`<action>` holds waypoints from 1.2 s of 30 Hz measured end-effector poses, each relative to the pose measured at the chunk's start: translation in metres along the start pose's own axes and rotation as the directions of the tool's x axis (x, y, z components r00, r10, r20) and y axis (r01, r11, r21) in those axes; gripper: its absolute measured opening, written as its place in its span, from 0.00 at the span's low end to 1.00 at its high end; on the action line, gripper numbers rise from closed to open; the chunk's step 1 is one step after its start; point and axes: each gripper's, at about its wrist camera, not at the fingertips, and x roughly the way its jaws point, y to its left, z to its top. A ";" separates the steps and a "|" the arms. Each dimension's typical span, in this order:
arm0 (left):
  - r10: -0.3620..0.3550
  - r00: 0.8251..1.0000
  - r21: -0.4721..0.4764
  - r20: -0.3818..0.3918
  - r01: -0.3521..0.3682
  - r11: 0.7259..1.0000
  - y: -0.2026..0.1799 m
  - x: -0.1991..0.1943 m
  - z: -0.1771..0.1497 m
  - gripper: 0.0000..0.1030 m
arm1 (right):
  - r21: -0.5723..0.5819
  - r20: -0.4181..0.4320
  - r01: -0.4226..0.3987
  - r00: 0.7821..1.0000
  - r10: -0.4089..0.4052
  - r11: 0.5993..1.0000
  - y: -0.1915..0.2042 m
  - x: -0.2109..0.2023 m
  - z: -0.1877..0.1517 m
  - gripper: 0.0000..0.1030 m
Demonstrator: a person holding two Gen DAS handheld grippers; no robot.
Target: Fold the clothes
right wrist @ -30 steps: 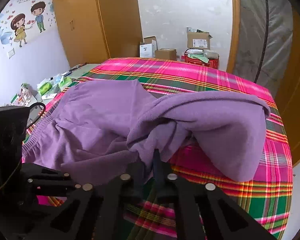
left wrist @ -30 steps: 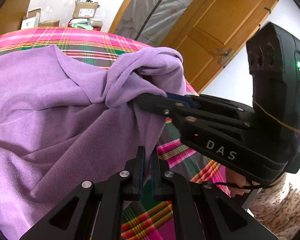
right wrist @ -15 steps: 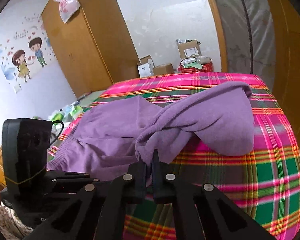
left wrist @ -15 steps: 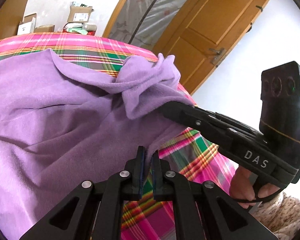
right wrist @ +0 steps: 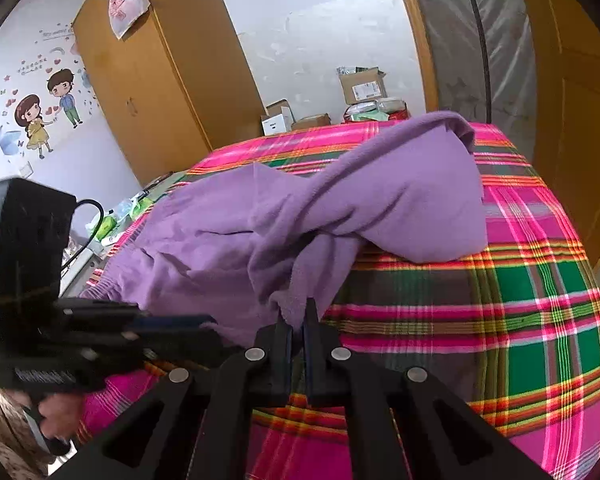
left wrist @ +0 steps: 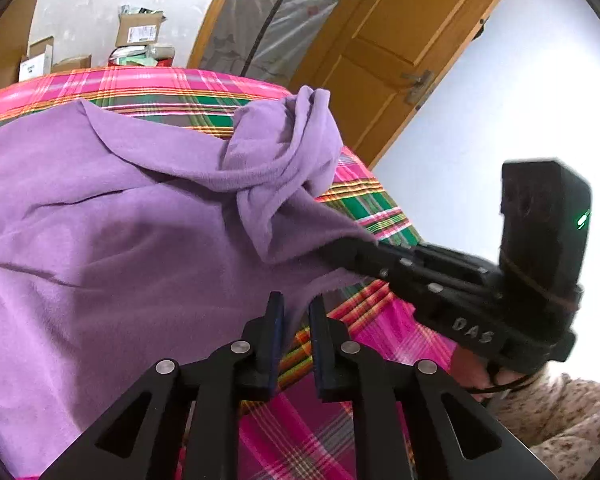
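Change since a second ago: your left tool (left wrist: 296, 312) has parted to a narrow gap, and whether cloth still sits in it you cannot tell; earlier it was pinched tight. Your right tool (right wrist: 297, 322) remains clamped on a near edge of the purple fleece garment (right wrist: 228, 248) and has drawn back toward the near right, stretching that edge out.

Item: purple fleece garment (left wrist: 112, 240), lying on the bed with the pink-and-green plaid cover (right wrist: 532, 280). Main body spreads left; one bunched fold (right wrist: 412, 196) lies across the right half. Long axis runs roughly left to right across the bed.

Surroundings: brown cardboard boxes (right wrist: 362, 86) at the far end, a tall wooden wardrobe (right wrist: 152, 80) far left, a wooden door (left wrist: 404, 40) on the right. In the left wrist view your right tool (left wrist: 352, 250) crosses in front of the bed's near right corner.
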 end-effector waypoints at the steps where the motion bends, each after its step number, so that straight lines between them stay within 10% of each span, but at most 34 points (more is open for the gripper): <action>1: -0.006 1.000 -0.011 0.005 0.006 1.000 0.002 -0.002 0.002 0.21 | -0.001 -0.011 0.002 1.000 -0.002 1.000 -0.001 0.001 -0.001 0.04; 6: -0.051 0.999 -0.117 0.019 0.052 0.992 0.023 -0.006 0.020 0.32 | -0.033 -0.070 -0.014 0.997 0.011 0.999 -0.006 0.005 -0.003 0.06; 17: -0.164 0.986 -0.440 0.027 0.159 0.884 0.091 0.027 0.067 0.35 | -0.110 -0.121 -0.021 0.993 0.007 0.994 -0.005 0.004 -0.006 0.05; 32: -0.190 0.982 -0.499 0.012 0.171 0.850 0.094 0.056 0.085 0.33 | -0.078 -0.047 -0.072 0.997 0.068 0.994 -0.013 -0.011 0.060 0.27; 36: -0.182 0.983 -0.492 0.013 0.165 0.855 0.095 0.054 0.083 0.15 | -0.038 -0.063 -0.059 0.996 0.056 0.998 -0.018 0.007 0.069 0.27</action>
